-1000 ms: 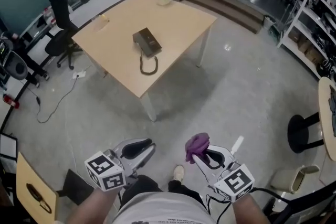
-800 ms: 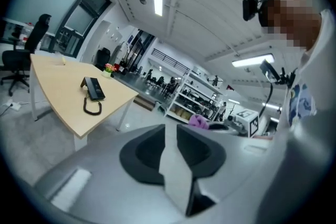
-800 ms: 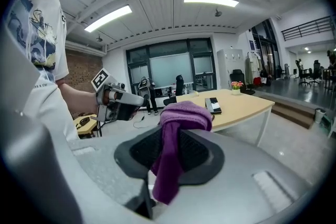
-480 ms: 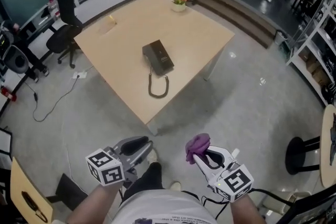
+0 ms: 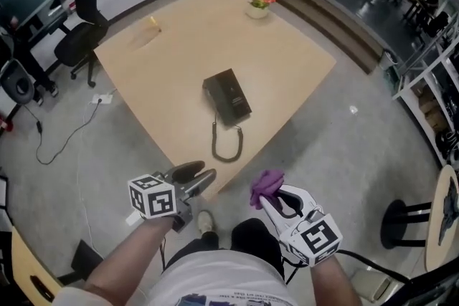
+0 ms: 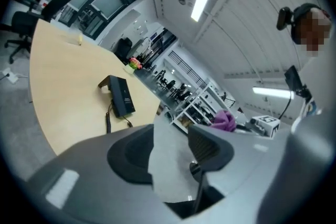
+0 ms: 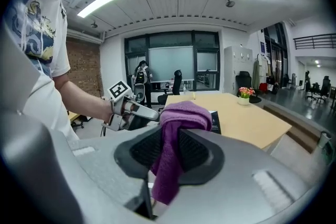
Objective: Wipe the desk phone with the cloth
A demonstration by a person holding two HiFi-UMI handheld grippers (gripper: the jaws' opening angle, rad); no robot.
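The cloth (image 5: 267, 185) was soft, nubbly purple fabric, the phone (image 5: 228, 97) matt black plastic, the table (image 5: 179, 46) smooth pale wood with a dull sheen, the floor (image 5: 337, 132) glossy grey, and the right gripper (image 5: 270, 198) matt grey plastic.

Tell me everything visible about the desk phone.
The desk phone is a dark, flat, rectangular unit, plastic by its look, lying near the middle of the light wooden table. Its dark coiled cord loops from the near end toward the table's near corner. Only the table touches it. Keys are too small to make out.
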